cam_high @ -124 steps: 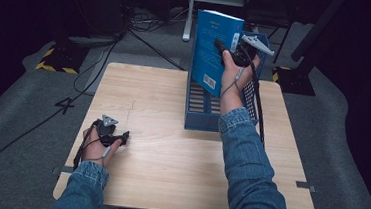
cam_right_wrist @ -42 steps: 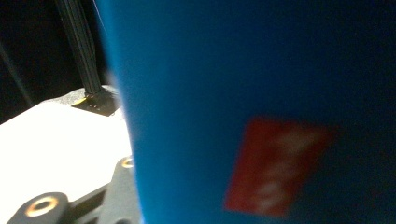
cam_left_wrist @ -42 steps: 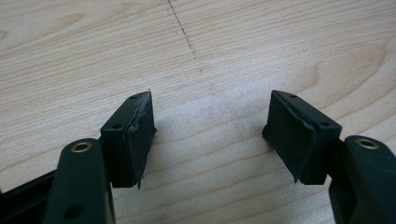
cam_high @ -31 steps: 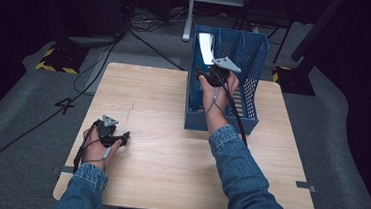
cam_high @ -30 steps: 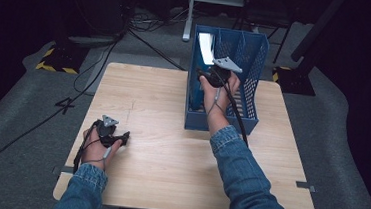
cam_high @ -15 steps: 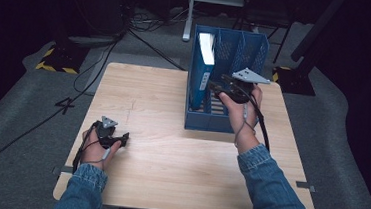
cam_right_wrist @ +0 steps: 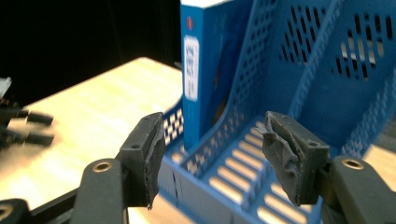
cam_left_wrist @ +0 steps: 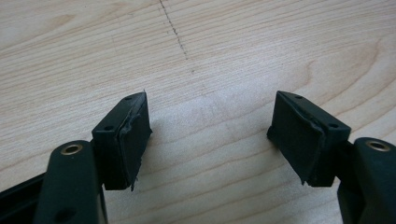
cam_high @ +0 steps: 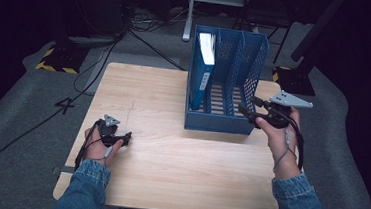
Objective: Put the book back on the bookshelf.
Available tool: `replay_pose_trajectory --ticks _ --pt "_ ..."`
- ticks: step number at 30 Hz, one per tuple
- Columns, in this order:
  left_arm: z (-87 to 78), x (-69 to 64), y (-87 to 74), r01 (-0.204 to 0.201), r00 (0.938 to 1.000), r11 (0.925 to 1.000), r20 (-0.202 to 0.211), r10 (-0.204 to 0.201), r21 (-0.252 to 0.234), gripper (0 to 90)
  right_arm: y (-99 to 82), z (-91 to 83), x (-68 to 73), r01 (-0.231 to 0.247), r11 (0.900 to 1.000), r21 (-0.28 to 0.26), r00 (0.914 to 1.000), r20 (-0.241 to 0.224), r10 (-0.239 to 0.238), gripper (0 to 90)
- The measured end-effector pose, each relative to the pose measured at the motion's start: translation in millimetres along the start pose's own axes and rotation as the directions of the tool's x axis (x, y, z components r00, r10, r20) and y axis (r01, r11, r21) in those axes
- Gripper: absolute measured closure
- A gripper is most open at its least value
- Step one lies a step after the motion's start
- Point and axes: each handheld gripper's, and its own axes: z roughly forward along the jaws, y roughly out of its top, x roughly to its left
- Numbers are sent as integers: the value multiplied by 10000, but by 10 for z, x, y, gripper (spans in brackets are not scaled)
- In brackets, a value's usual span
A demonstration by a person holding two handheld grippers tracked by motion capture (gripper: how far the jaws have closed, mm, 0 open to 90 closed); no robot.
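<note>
Right gripper [cam_high: 249,109] withdrawn from blue rack [cam_high: 222,122] — jaws released; book [cam_high: 202,70] upright inside; left gripper [cam_high: 125,139] jaws widening, empty.

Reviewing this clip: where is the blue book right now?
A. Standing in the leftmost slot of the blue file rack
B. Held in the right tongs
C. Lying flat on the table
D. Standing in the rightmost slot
A: the blue book stands upright in the leftmost slot of the blue file rack, and the right tongs are open and empty beside the rack.

Book [cam_high: 203,71] lower part hidden by rack [cam_high: 222,122] wall; title unreadable.
</note>
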Motion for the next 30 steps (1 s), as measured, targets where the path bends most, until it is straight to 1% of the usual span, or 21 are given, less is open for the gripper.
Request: replay_pose_trajectory --ticks 2,3,5,7,8,9,11,12,13,14,15,16,17,18,19,21,22,24,26,28,30 --pt "7 -9 7 51 10000 10000 3 -51 10 279 -95 -67 -54 169 9995 251 9998 -55 -167 402" --pt "11 -10 9 39 10000 10000 -13 -39 -12 277 -156 -101 -83 162 9994 313 9998 -125 -158 401" --pt "12 -10 10 47 10000 10000 7 -47 -7 277 -288 -152 -138 -77 9993 357 9995 -287 88 401" --pt "12 -10 10 45 10000 10000 -3 -45 -11 276 -441 -182 -193 -211 9980 597 9988 -436 237 401" --pt "13 -10 10 49 10000 10000 8 -49 -6 276 -525 -188 -220 -336 9966 748 9985 -400 367 405" --pt "12 -8 11 24 10000 10000 24 -24 -2 276 -567 -183 -238 -424 9949 913 9983 -358 458 400" --pt "12 -5 11 26 10000 10000 61 -26 1 273 -653 -179 -271 -375 9893 1409 9988 -262 415 400" --pt "12 -5 11 26 10000 10000 61 -26 1 268 -715 -187 -292 -458 9865 1570 9988 -127 484 399" --pt "13 -6 11 7 10000 10000 87 -7 14 264 -767 -190 -315 -579 9823 1779 9981 -115 609 399" --pt "13 -5 11 -6 10000 10000 93 6 18 264 -767 -190 -315 -579 9823 1779 9981 -115 609 399" --pt "13 -5 11 -13 9999 10000 103 13 19 262 -848 -186 -342 -765 9753 2073 9969 -27 787 399" --pt "13 -5 11 -13 9999 10000 103 13 19 261 -848 -186 -342 -765 9753 2073 9969 -27 787 399" --pt "13 -4 12 -25 9999 10000 112 25 26 261 -876 -185 -352 -778 9729 2179 9969 31 790 399" --pt "14 -4 12 -27 9999 10000 118 27 23 261 -945 -177 -378 -812 9663 2442 9967 113 809 397" --pt "14 -4 12 -36 9999 10000 117 35 25 261 -945 -177 -378 -812 9663 2442 9967 113 809 397" --pt "15 -5 13 -21 9999 10000 106 20 27 261 -1015 -166 -404 -895 9573 2748 9958 59 914 391" --pt "15 -5 14 -26 9999 10000 109 26 23 260 -1047 -158 -414 -920 9524 2908 9955 35 951 387" --pt "16 -5 14 -30 9999 10000 112 30 23 260 -1122 -133 -432 -1022 9371 3339 9940 -15 1089 387" --pt "16 -5 14 -27 9999 10000 112 27 22 260 -1194 -109 -454 -1023 9229 3712 9941 51 1081 387" --pt "16 -5 14 -26 9999 10000 110 26 21 260 -1252 -93 -466 -1117 9134 3915 9933 171 1142 387" --pt "15 -5 14 -30 9999 10000 110 30 24 260 -1318 -73 -492 -1123 9070 4059 9933 204 1138 387"
